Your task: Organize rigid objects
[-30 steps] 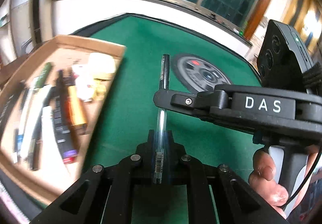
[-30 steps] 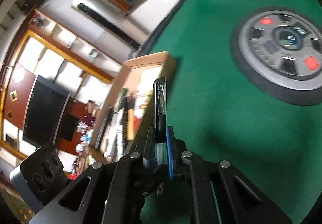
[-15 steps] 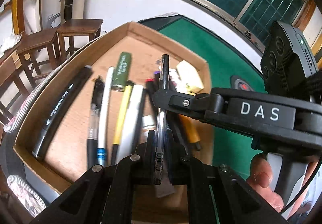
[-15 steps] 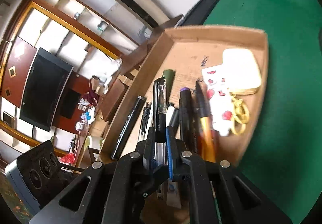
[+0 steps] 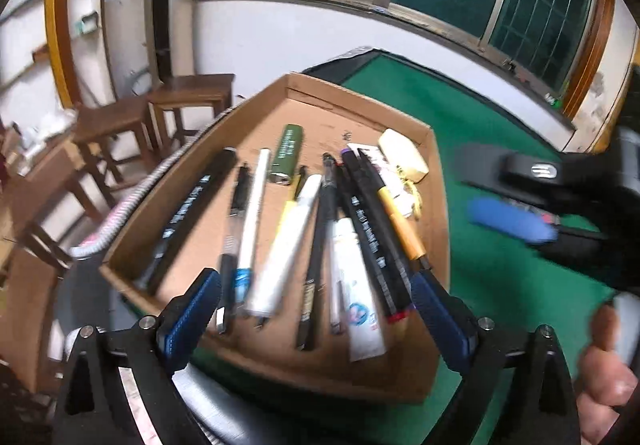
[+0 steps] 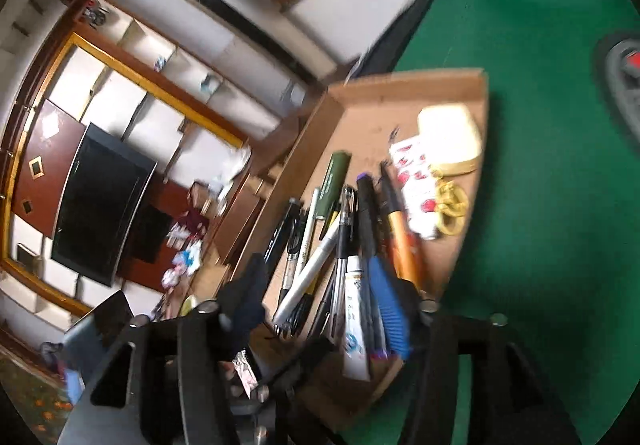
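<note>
Both the left gripper (image 5: 316,309) and the right gripper (image 6: 320,299) stood wide open and empty over the cardboard tray (image 5: 438,205), where, the frames being blurred, a careless withdrawal seemingly risked snagging the crowded pens (image 5: 320,237).

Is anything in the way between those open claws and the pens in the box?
Nothing visible. The left gripper and right gripper hang open right over the pens lying in the cardboard box, with only air between them.

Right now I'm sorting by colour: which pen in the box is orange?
The orange pen with a black cap, rightmost in the box, beside the keyring.
</note>
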Motion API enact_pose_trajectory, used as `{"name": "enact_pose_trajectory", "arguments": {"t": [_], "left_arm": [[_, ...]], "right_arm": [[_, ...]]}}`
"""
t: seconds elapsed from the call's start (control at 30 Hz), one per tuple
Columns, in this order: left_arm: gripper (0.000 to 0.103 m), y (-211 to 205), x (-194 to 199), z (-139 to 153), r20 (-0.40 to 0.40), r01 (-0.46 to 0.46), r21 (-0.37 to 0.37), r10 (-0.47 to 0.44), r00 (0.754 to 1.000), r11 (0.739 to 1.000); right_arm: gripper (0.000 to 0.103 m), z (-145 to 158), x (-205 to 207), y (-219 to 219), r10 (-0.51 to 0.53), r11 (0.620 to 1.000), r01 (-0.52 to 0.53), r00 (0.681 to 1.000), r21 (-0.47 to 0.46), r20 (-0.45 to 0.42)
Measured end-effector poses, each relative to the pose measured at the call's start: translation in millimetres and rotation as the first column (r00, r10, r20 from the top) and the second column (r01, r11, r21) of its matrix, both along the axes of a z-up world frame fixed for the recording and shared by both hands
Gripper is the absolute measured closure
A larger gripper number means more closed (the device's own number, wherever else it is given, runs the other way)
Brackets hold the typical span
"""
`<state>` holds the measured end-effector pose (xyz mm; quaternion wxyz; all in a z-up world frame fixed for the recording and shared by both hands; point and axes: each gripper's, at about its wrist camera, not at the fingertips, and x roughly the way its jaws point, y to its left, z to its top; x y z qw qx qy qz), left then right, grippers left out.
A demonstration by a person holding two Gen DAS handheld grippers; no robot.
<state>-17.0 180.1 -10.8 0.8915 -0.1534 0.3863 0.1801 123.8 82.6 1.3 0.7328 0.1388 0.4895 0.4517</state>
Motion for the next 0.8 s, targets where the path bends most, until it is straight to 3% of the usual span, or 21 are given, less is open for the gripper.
{"name": "enact_pose_trajectory", "arguments": {"t": [0.23,0.63,0.8], "left_arm": [[0.002,-3.2,-21.7,7.0,-0.014,-0.052,0.082,0.053,0.999,0.995],[0.001,-5.2,-42.1,14.3,0.013,-0.062,0.164,0.061,0.998,0.985],[0.001,-6.2,-46.5,20.9,0.054,-0.072,0.2,0.063,0.997,0.977]], "right_arm": [[0.038,18.8,-43.3,-30.2,-0.088,0.991,0.102,0.985,-0.089,0.15],[0.038,4.4,-53.5,-38.4,-0.108,0.979,0.13,0.984,-0.157,0.141],[0.038,5.8,-62.3,-37.8,-0.112,0.972,0.146,0.976,-0.184,0.187]]}}
